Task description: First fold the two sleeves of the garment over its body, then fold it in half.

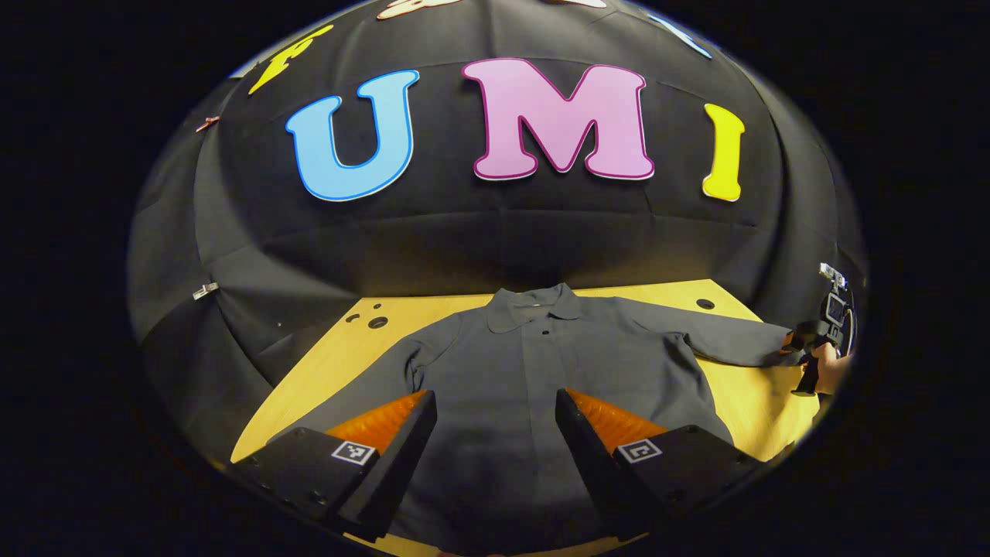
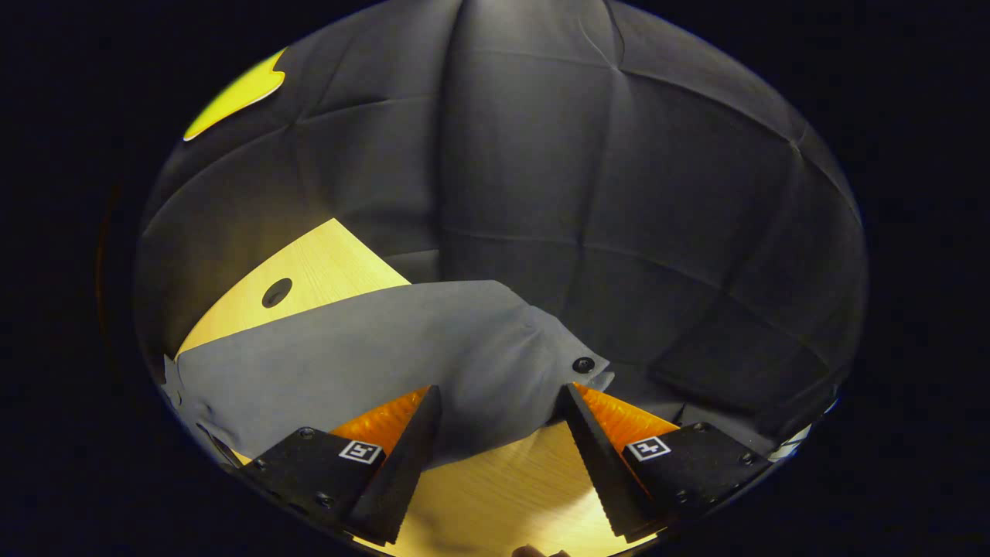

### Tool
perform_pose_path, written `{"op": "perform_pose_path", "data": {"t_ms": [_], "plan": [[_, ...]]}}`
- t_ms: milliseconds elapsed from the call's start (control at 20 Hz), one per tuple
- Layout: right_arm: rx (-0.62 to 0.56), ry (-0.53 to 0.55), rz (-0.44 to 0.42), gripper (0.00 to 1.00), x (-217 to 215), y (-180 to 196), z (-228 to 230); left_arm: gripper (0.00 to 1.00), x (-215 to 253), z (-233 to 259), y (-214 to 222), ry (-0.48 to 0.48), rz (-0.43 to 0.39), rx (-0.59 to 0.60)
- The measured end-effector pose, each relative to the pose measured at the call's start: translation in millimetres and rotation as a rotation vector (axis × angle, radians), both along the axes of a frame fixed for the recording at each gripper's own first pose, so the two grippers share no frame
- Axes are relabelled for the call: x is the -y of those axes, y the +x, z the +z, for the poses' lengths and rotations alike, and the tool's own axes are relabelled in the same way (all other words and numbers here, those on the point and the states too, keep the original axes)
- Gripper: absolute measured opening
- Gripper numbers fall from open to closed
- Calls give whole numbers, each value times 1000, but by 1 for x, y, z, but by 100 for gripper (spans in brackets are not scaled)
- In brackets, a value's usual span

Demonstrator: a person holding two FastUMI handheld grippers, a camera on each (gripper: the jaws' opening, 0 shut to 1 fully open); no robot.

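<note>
Now the shirt [image 1: 534,363] lies flat on the table [image 1: 340,348], soft and floppy, so with my left gripper [image 1: 495,433] and right gripper [image 2: 499,433] both wide apart, I should pinch the cuff [image 2: 564,363].

A staged recording booth rather than a lived-in room: ahead of the left tool [image 1: 495,406] a black cloth wall [image 1: 495,232] hangs in creased panels, pinned by small clips [image 1: 205,290], behind a pale wooden counter [image 1: 332,356] with round drilled holes [image 1: 377,322]
</note>
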State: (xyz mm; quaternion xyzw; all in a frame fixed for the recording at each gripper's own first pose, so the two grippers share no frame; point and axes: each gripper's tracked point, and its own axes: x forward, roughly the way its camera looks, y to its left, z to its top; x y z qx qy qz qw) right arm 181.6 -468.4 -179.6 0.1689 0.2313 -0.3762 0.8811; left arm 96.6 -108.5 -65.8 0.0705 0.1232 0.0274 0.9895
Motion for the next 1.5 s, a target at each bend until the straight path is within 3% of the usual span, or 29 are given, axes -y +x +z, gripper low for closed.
{"op": "perform_pose_path", "data": {"t_ms": [150,200,250,300,350,450,550,600,650,700,850,1000,1500], "plan": [[-11,-21,31,99,-9,3,6,98,5,1,2,13,-14,-3],[-10,-23,34,86,-12,1,12,98,5,1,2,15,-16,0],[-11,-20,42,88,-11,2,13,98,6,2,2,17,-17,0],[-11,-16,55,81,-13,5,14,98,5,1,2,16,-16,-2],[-11,-15,67,81,-14,6,15,98,4,1,3,14,-13,-5],[-10,-21,92,41,-21,6,13,98,2,0,3,9,-6,-6],[-8,-28,110,28,-24,14,12,98,1,1,1,6,-2,-5],[0,-29,118,14,-24,15,13,98,-1,1,0,3,-1,-3],[10,-6,127,14,-28,16,11,98,-2,3,-1,1,3,1],[32,25,135,8,-31,19,12,98,-4,2,-2,-2,6,4],[53,104,131,6,-37,21,13,98,-11,2,-6,-16,20,4],[58,43,133,6,-36,23,27,98,-19,8,-11,-12,30,20],[130,-152,280,5,-90,0,148,98,-57,26,-48,-31,58,95]]}}
